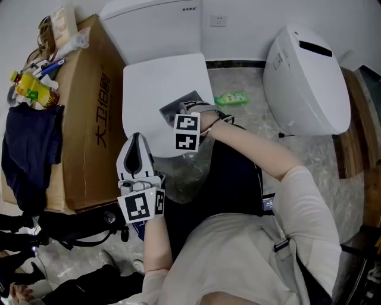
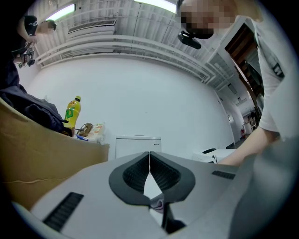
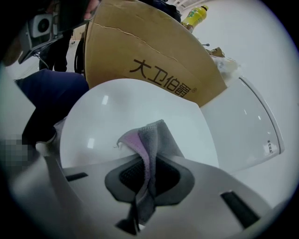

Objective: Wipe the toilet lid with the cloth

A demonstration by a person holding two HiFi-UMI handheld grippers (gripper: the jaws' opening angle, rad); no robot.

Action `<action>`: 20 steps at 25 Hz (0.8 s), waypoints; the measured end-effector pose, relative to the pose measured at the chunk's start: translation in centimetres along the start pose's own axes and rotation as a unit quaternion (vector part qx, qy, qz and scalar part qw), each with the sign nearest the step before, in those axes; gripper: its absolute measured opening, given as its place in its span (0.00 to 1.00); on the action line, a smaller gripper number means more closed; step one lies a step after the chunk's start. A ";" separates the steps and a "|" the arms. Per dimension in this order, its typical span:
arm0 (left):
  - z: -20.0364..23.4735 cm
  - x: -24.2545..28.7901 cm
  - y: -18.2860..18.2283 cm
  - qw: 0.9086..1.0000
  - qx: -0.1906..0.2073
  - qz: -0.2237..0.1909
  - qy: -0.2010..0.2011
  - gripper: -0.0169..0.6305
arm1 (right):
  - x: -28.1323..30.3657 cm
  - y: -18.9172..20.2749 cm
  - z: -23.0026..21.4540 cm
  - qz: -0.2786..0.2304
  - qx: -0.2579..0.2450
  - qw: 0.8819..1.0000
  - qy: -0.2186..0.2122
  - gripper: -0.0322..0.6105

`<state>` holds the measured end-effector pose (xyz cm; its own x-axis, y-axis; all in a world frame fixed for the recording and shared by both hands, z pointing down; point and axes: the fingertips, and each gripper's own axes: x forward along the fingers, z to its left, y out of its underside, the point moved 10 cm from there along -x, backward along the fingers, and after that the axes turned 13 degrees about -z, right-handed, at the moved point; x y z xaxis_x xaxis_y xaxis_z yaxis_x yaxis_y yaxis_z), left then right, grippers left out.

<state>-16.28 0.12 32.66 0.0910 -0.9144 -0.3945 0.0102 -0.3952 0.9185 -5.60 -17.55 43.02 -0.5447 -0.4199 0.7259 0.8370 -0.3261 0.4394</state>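
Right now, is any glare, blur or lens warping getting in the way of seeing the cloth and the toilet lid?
Right gripper view: cloth sharp, a small glint on the toilet lid, corners black, cardboard box edges bowed. Left gripper view: ceiling lights blown out, wall lines curved. Head view: even light, soft shadows, no glare.

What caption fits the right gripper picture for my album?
Right gripper, shut on a grey cloth, facing the white toilet lid.
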 end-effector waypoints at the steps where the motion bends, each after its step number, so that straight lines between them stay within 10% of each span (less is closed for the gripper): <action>1: 0.1 0.0 0.0 1.000 -0.001 0.000 0.000 0.05 | -0.4 -0.1 0.6 -0.001 -0.001 1.000 -0.004 0.12; 16: 0.2 -0.2 0.2 1.000 -0.008 0.002 0.000 0.05 | -4.4 -1.4 6.5 -0.008 0.015 0.993 -0.113 0.12; 20: 0.2 -0.2 0.2 1.000 -0.003 0.006 -0.001 0.05 | -3.9 -1.6 3.3 -0.013 0.013 0.998 -0.055 0.12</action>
<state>-16.51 0.26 32.92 0.0898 -0.9192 -0.3834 0.0152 -0.3837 0.9233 -4.65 -12.56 41.24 -0.5591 -0.3154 0.7668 0.8241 -0.3127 0.4723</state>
